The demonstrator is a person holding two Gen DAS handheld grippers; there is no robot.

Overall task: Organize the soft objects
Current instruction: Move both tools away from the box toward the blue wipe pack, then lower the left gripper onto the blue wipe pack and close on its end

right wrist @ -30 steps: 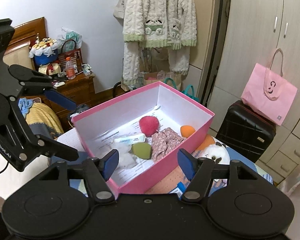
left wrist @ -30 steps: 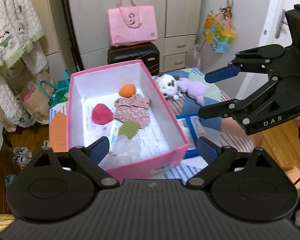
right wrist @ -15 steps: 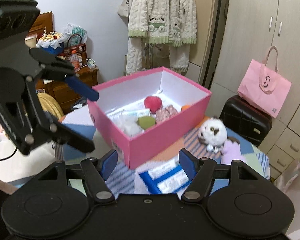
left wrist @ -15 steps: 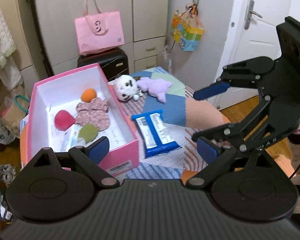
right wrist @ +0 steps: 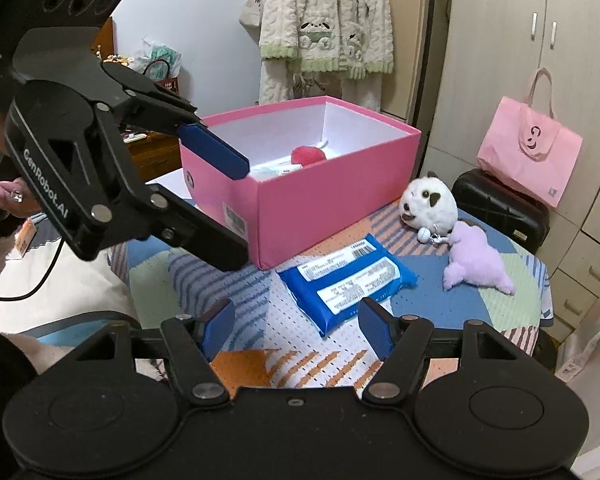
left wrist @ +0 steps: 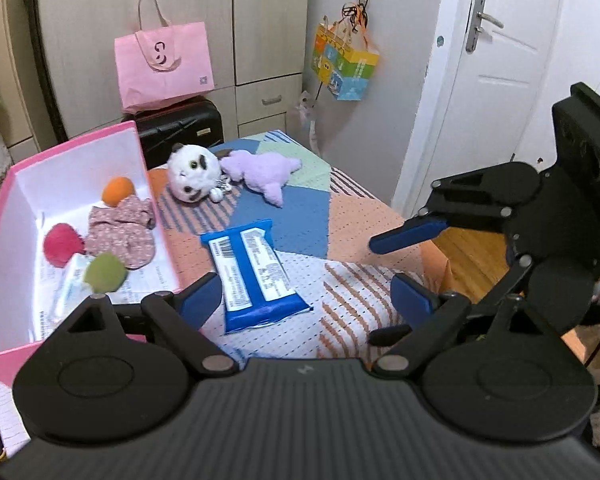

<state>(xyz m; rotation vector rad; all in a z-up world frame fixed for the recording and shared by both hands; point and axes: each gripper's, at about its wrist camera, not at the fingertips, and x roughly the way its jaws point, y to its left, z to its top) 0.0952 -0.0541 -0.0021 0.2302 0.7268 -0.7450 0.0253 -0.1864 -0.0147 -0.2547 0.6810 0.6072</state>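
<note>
"GenRobot.AI" marked the left gripper [right wrist: 236, 208]; the flat blue plastic packet [left wrist: 252, 272] lay centre frame, between its empty, wide, just-narrowing jaws.

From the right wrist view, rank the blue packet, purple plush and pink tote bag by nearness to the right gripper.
1. Blue packet, just ahead of the right gripper.
2. Purple plush, farther right on the cloth.
3. Pink tote bag, atop the suitcase behind.
</note>
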